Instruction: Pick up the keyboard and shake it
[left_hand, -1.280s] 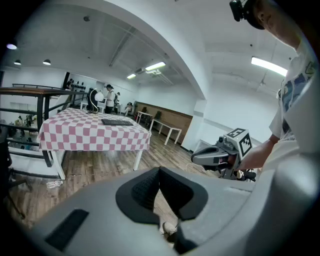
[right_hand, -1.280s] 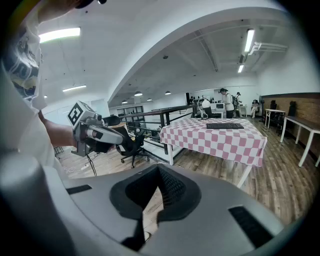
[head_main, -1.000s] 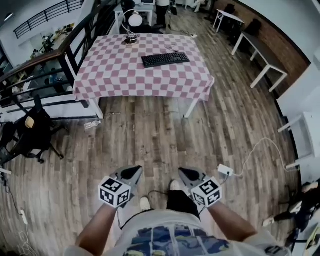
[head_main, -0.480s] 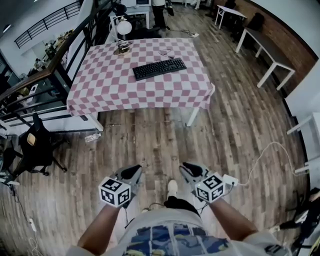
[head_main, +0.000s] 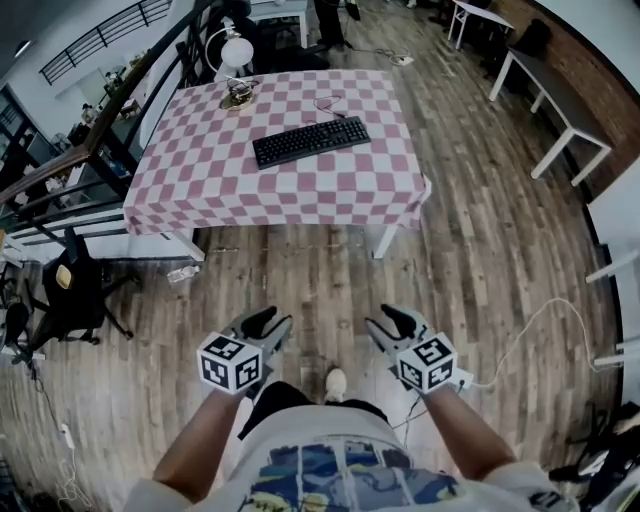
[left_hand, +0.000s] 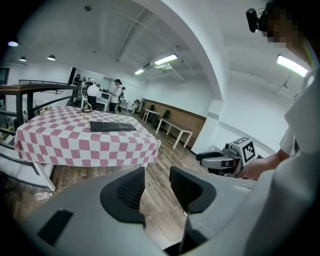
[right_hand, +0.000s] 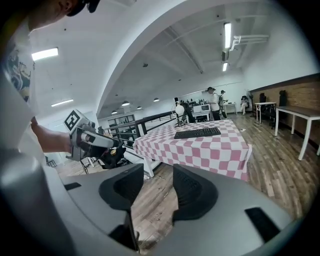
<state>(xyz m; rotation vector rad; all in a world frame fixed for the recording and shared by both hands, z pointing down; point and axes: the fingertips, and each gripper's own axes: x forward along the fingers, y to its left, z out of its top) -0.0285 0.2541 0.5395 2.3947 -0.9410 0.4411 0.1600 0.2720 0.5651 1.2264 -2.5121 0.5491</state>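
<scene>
A black keyboard (head_main: 311, 141) lies flat on a table under a pink-and-white checkered cloth (head_main: 270, 190), well ahead of me across the wooden floor. It also shows in the left gripper view as the keyboard (left_hand: 112, 127) and in the right gripper view as the keyboard (right_hand: 197, 133). My left gripper (head_main: 268, 322) and right gripper (head_main: 390, 322) hang low in front of my body, far short of the table. The left gripper (left_hand: 156, 172) has its jaws opening with only floor seen between them. The right gripper (right_hand: 158, 170) has its jaws opening too, with nothing between them.
A white desk lamp (head_main: 237, 55) and a thin cable (head_main: 325, 100) are at the table's far side. A dark railing (head_main: 110, 120) and a black office chair (head_main: 70, 290) stand to the left. White tables (head_main: 550, 90) line the right wall. A white cord (head_main: 520, 320) lies on the floor.
I have stepped closer to the table, so it sits lower and larger in the head view. Both grippers' jaws have parted from shut.
</scene>
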